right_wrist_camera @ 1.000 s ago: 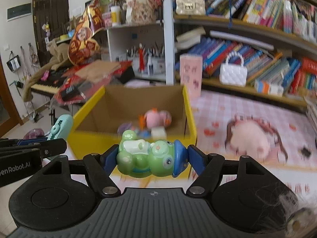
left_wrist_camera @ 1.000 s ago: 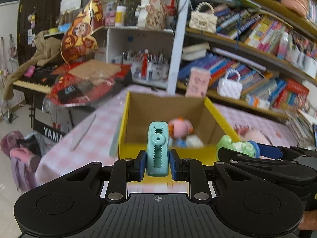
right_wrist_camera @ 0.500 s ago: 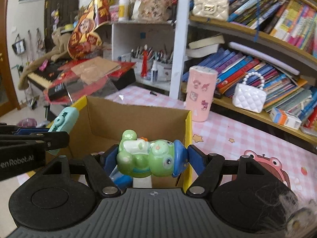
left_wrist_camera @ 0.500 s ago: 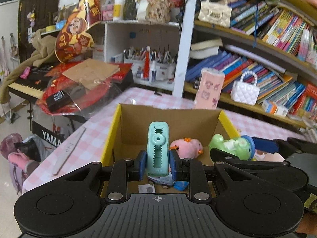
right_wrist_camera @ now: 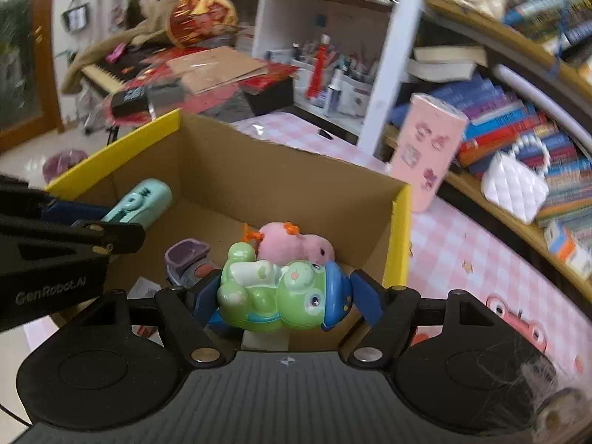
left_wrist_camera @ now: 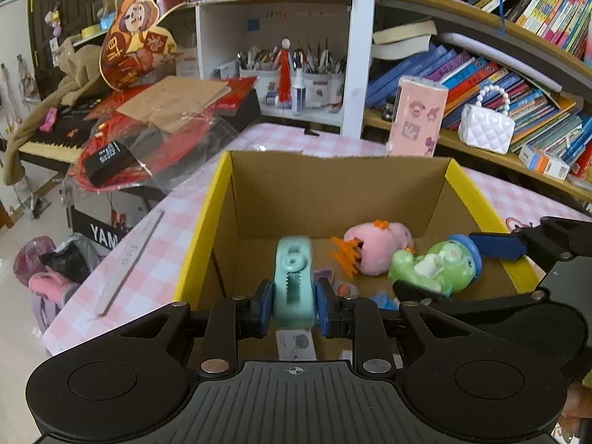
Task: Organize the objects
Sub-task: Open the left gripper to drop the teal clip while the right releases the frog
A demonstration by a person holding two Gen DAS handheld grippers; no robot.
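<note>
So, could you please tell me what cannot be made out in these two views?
- Left wrist view: the cardboard box's near floor, hidden behind the left gripper clamping the teal plastic toy.
- Right wrist view: bookshelf titles, blurred.
- Right wrist view: small items under the green frog toy, hidden behind the right gripper.

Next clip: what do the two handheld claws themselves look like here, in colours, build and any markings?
Both match: matte black plastic, a ribbed central deck with a small crosshair mark, round discs on either side, silver rivets on the linkage arms, and blue pads on the fingers. The left claw shows pale "GenRobot.AI" lettering on its side in the right wrist view. The right claw looks the same. No cables or sleeves visible.
</note>
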